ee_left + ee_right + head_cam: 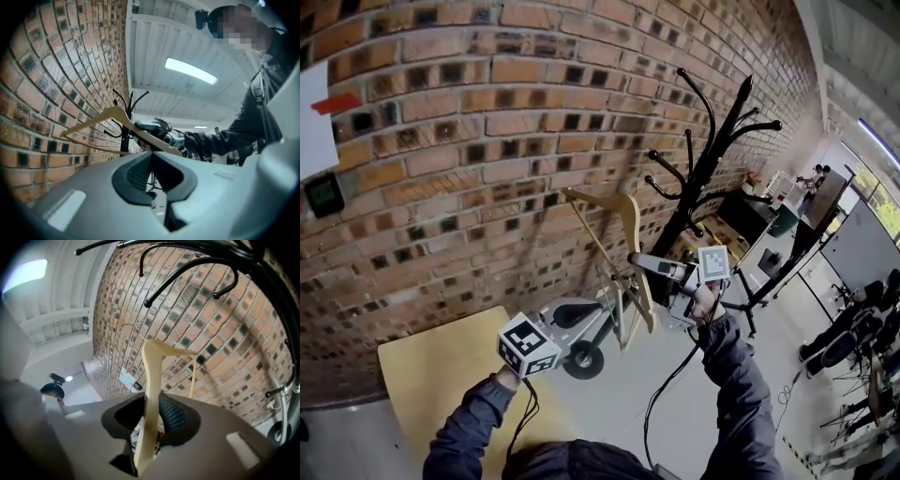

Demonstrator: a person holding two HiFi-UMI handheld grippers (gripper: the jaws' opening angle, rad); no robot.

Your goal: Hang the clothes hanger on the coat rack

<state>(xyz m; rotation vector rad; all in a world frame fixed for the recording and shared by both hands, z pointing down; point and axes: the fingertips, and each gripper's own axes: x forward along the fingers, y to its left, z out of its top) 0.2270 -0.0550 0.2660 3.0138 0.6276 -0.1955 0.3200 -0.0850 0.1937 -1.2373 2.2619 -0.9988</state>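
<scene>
**Hook sits below the prongs; the right hand carries the hanger**

Head view: we see the right gripper (pixel 642 267) clamped on one arm of the wooden hanger (pixel 634 234). The hanger stands nearly on end, its long axis running up from the jaws along the brick wall (pixel 441 131). The coat rack (pixel 705 173) stands just beyond it to the right, with its curved prongs reaching above the hanger's top. The left gripper (pixel 616 303) sits lower and to the left, near the hanger's bottom end. We cannot tell from here whether it touches.

Left gripper view: its jaws are pressed together with nothing between them. The hanger and the right gripper lie ahead, apart from it, with the rack behind them.

Right gripper view: the jaws stand partly apart, pads pressing on the hanger's arm, which runs up between them. The wire hook (pixel 132 329) crowns the hanger, and the nearest prong tip (pixel 147 303) lies above it and slightly to the right.

We judge that the coming move turns on this gap. The hook must rise and pass over a prong, and the right hand is the one placed to do it.
</scene>
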